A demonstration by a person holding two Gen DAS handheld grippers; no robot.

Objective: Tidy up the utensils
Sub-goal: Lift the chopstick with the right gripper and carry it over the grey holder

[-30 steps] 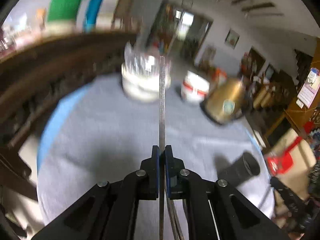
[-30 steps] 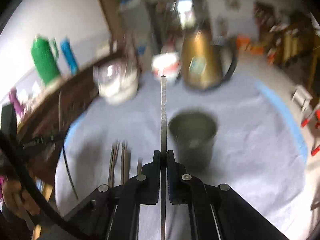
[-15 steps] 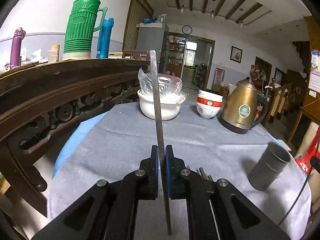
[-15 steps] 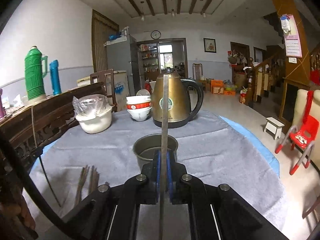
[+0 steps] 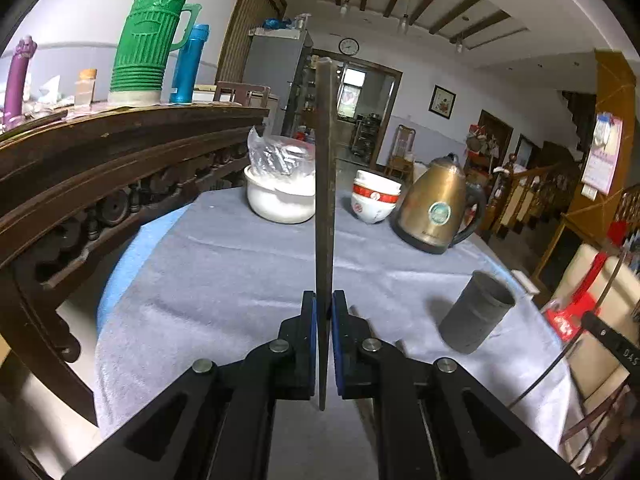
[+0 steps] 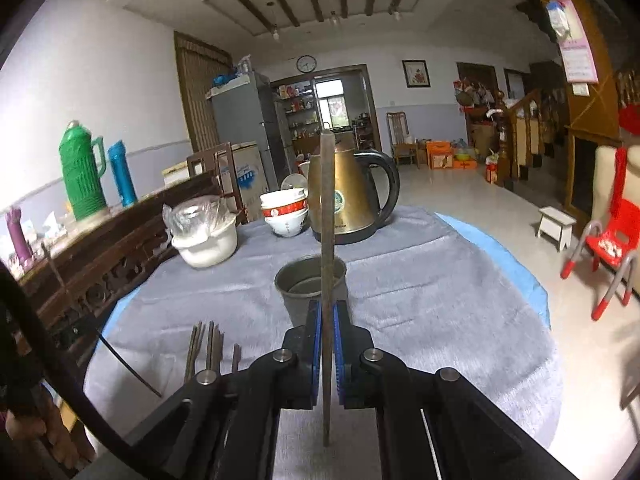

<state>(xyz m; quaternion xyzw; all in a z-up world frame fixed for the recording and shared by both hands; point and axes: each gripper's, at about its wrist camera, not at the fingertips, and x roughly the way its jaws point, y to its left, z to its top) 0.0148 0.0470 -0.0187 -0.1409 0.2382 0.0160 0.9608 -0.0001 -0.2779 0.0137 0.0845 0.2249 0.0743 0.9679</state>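
In my right claw (image 6: 327,354) the blue-padded jaws are pinched nearly flat on a thin dark metal chopstick (image 6: 327,240), gripped low on its length so that a short tail pokes back toward me and the long part stands up ahead of the fingers. My left claw (image 5: 323,344) is closed the same way on a second dark chopstick (image 5: 325,184), also held upright with a short tail behind the pads.

Just beyond the right fingertips, almost dead ahead, stands the dark grey cylindrical metal cup (image 6: 310,286) on the grey cloth-covered round table (image 6: 440,300); I judge it to be the holder these sticks belong in. From the left claw the same cup (image 5: 476,312) sits off to the right and slightly ahead, well apart. A few more loose chopsticks (image 6: 208,346) lie flat on the cloth to the left of the right claw.

To do this well, I would bring the right stick over the cup mouth first, tip it until the lower end points inside the rim, and loosen the jaws only once that end is well below the lip, because a thin stick may bounce out or tip the light cup. The left claw should wait clear.

Further off, behind the cup, stand a brass-coloured electric kettle (image 6: 346,196), stacked red-and-white bowls (image 6: 285,212) and a white bowl covered in plastic film (image 6: 204,236).
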